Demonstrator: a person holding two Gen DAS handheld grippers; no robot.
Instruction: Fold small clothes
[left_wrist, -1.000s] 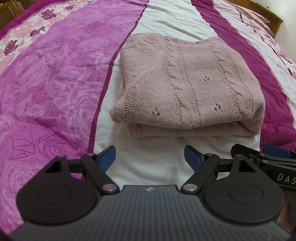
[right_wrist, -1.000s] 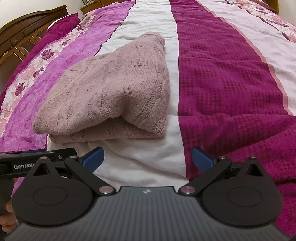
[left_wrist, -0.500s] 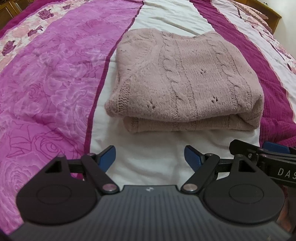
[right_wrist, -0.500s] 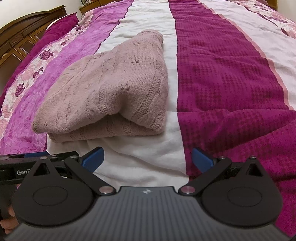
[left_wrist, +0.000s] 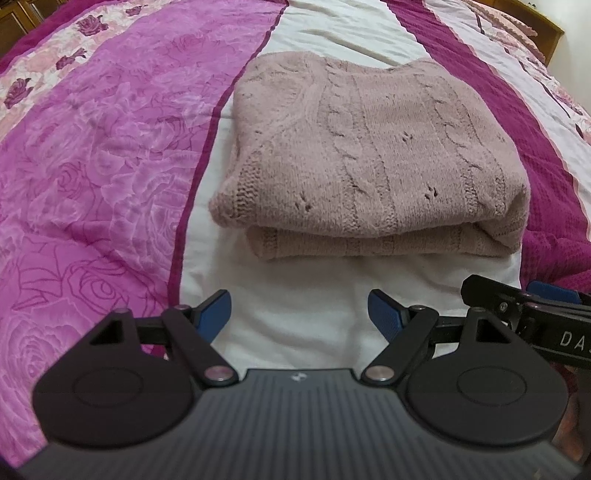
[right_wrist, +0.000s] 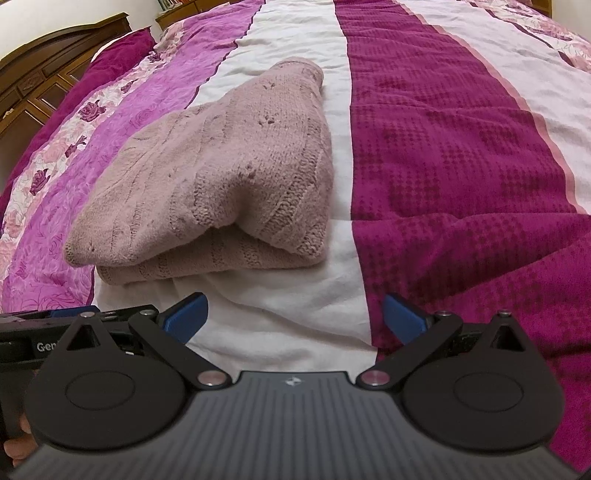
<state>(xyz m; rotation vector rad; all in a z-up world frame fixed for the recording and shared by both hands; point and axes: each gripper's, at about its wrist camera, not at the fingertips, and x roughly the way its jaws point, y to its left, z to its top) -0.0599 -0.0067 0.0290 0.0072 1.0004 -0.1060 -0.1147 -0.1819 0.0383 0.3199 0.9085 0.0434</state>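
Note:
A dusty pink cable-knit sweater (left_wrist: 369, 162) lies folded into a thick rectangle on the white stripe of the bed cover. It also shows in the right wrist view (right_wrist: 221, 177), to the left of centre. My left gripper (left_wrist: 299, 314) is open and empty, a short way in front of the sweater's near folded edge. My right gripper (right_wrist: 295, 317) is open and empty, in front of the sweater's right corner. Each gripper shows at the edge of the other's view, the right one (left_wrist: 532, 306) and the left one (right_wrist: 74, 325).
The bed cover (left_wrist: 92, 166) has pink rose-print stripes on the left and a dark magenta stripe (right_wrist: 443, 147) on the right. A dark wooden headboard (right_wrist: 48, 77) stands at the far left. A wooden edge (left_wrist: 550, 29) shows at the far right.
Both grippers have drawn back a little from the sweater, which sits slightly farther away. The sweater has not moved and both grippers stay open.

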